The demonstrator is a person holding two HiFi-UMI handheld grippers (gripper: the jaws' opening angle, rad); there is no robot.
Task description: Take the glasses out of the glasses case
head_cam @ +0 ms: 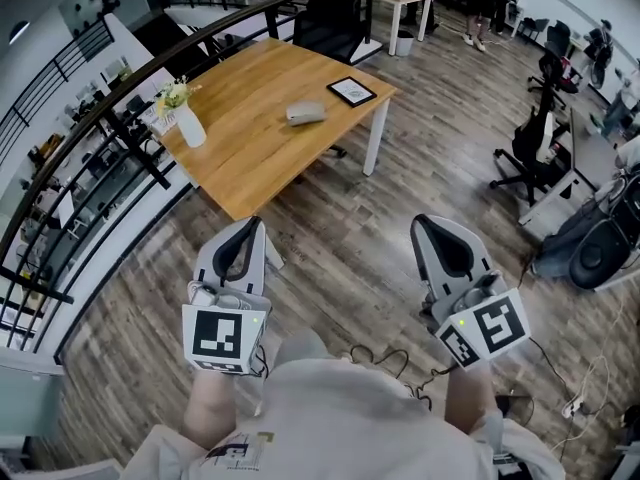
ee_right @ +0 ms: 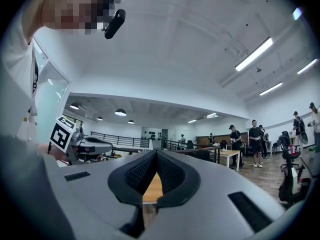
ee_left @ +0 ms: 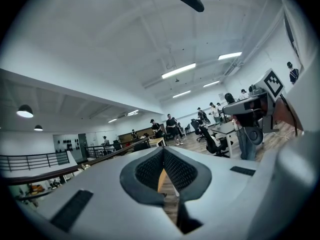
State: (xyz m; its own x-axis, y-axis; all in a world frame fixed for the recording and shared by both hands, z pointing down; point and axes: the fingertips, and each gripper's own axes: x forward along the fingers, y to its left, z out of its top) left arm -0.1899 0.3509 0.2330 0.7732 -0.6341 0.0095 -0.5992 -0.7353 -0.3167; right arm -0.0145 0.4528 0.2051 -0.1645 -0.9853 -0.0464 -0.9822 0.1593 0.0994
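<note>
A grey glasses case (head_cam: pixel 306 114) lies shut on the wooden table (head_cam: pixel 250 158), well ahead of both grippers. My left gripper (head_cam: pixel 251 223) is held level over the floor in front of the table's near corner, its jaws closed tip to tip with nothing between them. My right gripper (head_cam: pixel 420 222) is level beside it to the right, also shut and empty. In the left gripper view the left gripper (ee_left: pixel 162 150) has its pads meeting; in the right gripper view the right gripper (ee_right: pixel 156 154) looks the same. The glasses are not visible.
On the table stand a white vase with flowers (head_cam: pixel 186 120) at the left and a framed tablet (head_cam: pixel 352 91) at the far right. A black railing (head_cam: pixel 120 118) runs along the left. Office chairs (head_cam: pixel 535 153) and people stand to the right and back.
</note>
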